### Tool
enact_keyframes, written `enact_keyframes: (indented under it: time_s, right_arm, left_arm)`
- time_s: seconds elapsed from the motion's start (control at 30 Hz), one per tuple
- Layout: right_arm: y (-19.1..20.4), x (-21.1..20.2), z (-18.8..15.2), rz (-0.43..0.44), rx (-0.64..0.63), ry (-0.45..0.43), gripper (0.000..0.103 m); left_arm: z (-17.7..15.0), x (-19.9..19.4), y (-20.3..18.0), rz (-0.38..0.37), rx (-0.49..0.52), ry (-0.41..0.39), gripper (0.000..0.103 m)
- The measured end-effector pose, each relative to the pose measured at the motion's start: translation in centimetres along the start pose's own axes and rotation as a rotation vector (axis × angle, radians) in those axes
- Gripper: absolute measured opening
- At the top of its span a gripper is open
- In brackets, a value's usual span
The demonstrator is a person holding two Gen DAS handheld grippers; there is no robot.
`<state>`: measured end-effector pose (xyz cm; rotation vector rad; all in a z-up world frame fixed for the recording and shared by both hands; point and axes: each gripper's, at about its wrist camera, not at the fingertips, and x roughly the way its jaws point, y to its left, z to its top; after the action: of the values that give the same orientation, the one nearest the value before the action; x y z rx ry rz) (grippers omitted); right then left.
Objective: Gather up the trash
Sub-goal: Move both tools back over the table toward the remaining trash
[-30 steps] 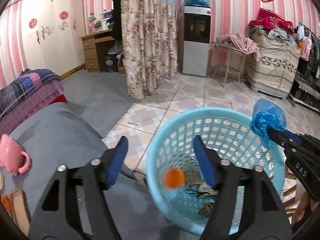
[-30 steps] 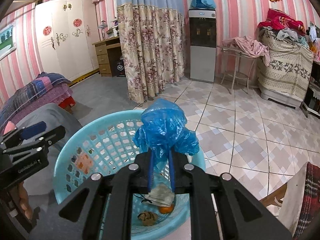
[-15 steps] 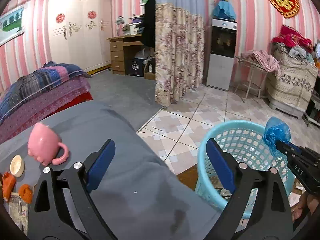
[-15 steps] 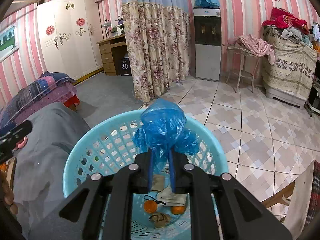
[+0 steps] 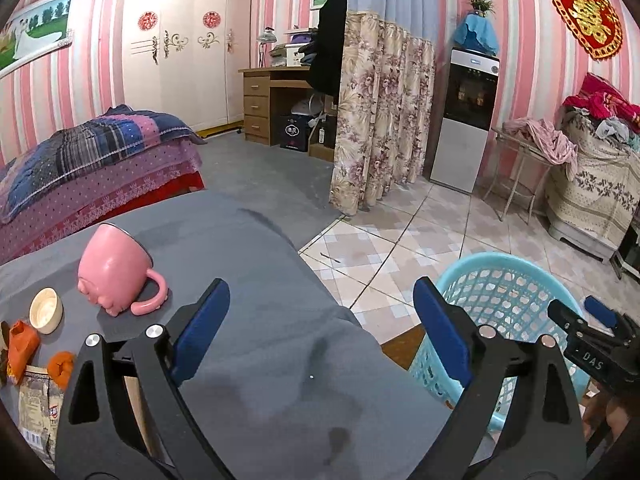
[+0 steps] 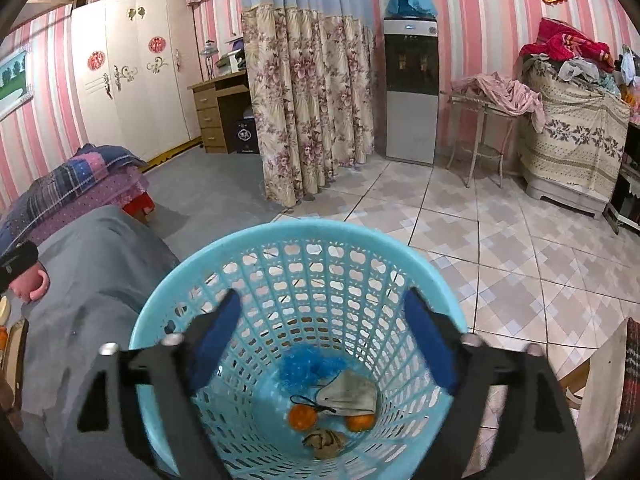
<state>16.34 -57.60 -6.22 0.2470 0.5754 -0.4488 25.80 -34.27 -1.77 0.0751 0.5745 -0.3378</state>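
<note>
The light blue mesh basket [image 6: 304,226] stands on the floor beside the grey-covered table [image 5: 260,320]. My right gripper [image 6: 322,304] hangs over its mouth with the jaws opening and nothing between them. A crumpled blue plastic bag [image 6: 300,366] lies at the bottom with a grey face mask [image 6: 352,390], orange peels [image 6: 300,416] and a brown scrap [image 6: 324,442]. My left gripper [image 5: 320,292] is open and empty above the table. On the table's left lie orange peel pieces [image 5: 22,344] and a printed wrapper [image 5: 38,404]. The basket [image 5: 496,258] and right gripper [image 5: 578,308] show at the right.
A pink mug [image 5: 112,272] lies on its side beside a small cream cap [image 5: 46,310] on the table. A bed with quilts [image 5: 100,152] stands at the left, with a floral curtain [image 5: 380,120] and a water dispenser [image 5: 464,120] behind. Tiled floor [image 6: 520,240] lies right of the basket.
My right jaws went from shut on the blue bag to wide apart, and the bag now lies in the basket. My left gripper swung left from above the basket to over the table.
</note>
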Motion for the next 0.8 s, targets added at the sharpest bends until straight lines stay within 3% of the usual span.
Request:
enact_keyframes:
  time_s: [0.17,0.47,0.8]
  right_arm:
    - [0.3,0.0,0.0,0.005,-0.014,0.000,0.096]
    - [0.4,0.1,0.0,-0.018,0.017,0.019,0.097]
    - [2.9,-1.1,-0.2,0.037,-0.002,0.006,0.099]
  left_arm:
    - [-0.3,-0.3,0.0,0.004,0.011,0.000,0.090]
    - [-0.9,-1.6,1.8,0.028,-0.007,-0.011,0.094]
    - [-2.4,-4.8,5.4,0.104,-0.016,-0.028,0.094]
